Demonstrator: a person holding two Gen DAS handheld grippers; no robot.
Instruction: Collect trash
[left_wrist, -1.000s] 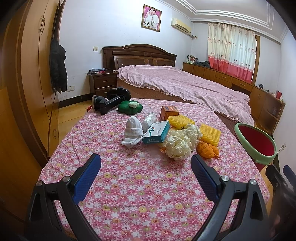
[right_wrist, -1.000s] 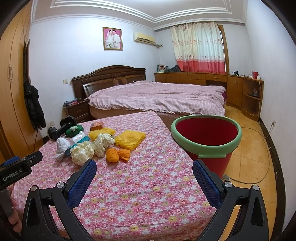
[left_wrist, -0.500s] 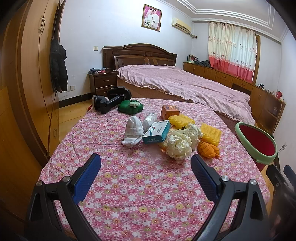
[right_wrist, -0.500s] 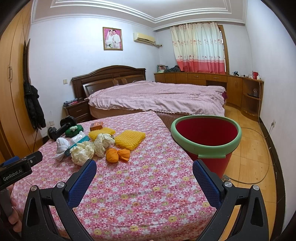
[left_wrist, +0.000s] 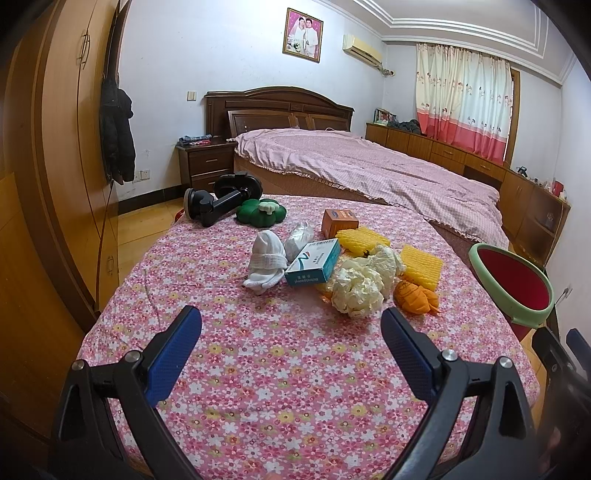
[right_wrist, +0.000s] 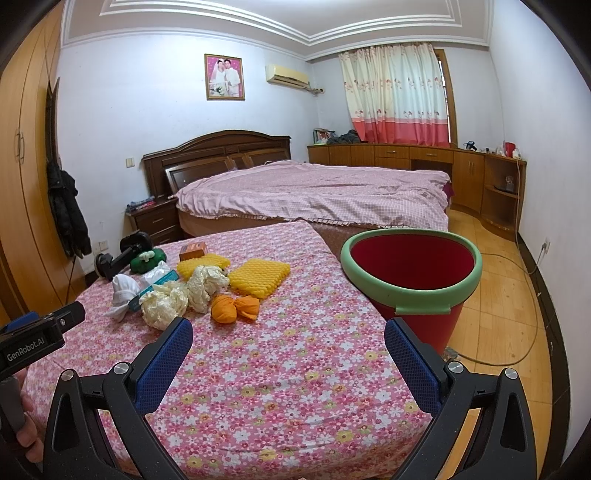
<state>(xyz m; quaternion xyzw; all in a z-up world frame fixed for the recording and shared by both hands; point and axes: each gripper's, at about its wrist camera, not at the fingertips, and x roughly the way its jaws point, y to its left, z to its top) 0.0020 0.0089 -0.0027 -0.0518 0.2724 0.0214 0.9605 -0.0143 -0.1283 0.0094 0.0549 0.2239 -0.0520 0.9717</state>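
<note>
We hold each hand-held gripper, left (left_wrist: 290, 334) and right (right_wrist: 288, 345), spread and empty above the table (left_wrist: 258, 369); crumpled paper (left_wrist: 356, 291) lies ahead, red bucket (right_wrist: 410, 273) beside for dropping trash.

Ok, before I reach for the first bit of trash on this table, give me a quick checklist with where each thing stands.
1. Left gripper open and empty: ok.
2. Right gripper open and empty: ok.
3. Red bucket upright beside the table, mouth unobstructed: ok.
4. Crumpled cream paper in plain sight, nothing on top of it: ok.
5. Orange wad lying apart from the yellow sponge: ok.
6. Whether the white sock and teal box count as trash: cannot tell.
</note>
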